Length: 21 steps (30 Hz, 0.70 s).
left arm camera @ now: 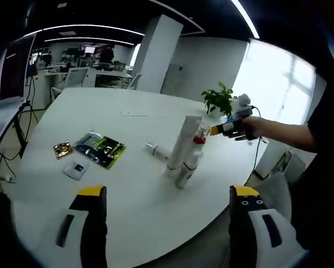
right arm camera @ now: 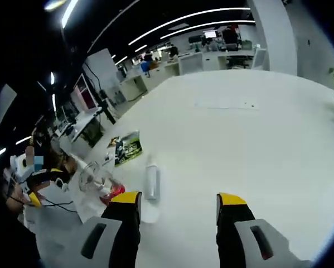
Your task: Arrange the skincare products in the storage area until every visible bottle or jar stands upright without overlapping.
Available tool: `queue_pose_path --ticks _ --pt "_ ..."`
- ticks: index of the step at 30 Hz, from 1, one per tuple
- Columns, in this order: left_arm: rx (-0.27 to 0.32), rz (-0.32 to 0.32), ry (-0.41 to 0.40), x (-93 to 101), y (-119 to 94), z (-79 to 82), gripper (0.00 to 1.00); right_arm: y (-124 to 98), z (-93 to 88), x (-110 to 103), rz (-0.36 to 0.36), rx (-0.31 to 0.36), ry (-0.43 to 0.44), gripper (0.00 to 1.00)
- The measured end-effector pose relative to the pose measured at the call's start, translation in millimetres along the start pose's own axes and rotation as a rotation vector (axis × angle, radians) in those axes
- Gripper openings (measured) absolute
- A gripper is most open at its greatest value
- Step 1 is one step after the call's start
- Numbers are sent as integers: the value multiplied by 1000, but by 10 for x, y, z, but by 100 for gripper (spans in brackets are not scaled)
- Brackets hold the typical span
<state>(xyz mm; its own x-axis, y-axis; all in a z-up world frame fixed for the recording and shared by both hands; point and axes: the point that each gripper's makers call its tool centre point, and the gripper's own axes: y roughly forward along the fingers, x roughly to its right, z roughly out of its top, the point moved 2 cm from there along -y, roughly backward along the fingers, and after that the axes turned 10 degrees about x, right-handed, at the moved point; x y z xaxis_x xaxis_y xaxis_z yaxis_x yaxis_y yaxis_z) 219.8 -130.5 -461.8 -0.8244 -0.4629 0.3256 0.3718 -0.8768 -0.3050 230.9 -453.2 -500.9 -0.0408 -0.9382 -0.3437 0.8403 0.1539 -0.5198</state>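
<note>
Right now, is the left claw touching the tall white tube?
Apart. In the left gripper view, the left claw hangs open near the table's edge, with bare white table between it and the tall white tube.

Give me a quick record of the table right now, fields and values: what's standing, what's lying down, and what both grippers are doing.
surface: white table
standing: tall white tube, clear bottle with red collar close beside it
lying flat: small white bottle, dark green packet, gold packet, small white card
left gripper: open, holding nothing, short of the products
right gripper: open, holding nothing, above the bottles, small white bottle just ahead of one jaw
background: potted plant at the far edge
task state: small white bottle not yet upright
</note>
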Motion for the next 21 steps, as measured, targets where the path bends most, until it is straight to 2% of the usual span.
queue_pose_path --ticks 6,8,11,12,14,17,21 --pt "-2 0 -17 12 45 -20 83 286 -25 -113 58 -109 -21 55" --pt "-4 -1 -21 7 57 -25 82 320 -42 -201 65 -123 -25 53" --pt "-3 -3 -28 7 64 -21 82 487 -18 -234 96 -146 -16 48" --pt "-1 -3 -31 5 66 -17 82 531 -36 -252 107 -173 -5 47" --pt "-1 0 -34 -10 65 -19 82 643 -33 -213 111 -197 -11 47" --pt "1 10 -41 -59 53 -30 82 725 -110 -274 130 -246 -16 46" --pt "4 16 -50 -94 47 -29 82 877 -205 -402 166 -302 33 41"
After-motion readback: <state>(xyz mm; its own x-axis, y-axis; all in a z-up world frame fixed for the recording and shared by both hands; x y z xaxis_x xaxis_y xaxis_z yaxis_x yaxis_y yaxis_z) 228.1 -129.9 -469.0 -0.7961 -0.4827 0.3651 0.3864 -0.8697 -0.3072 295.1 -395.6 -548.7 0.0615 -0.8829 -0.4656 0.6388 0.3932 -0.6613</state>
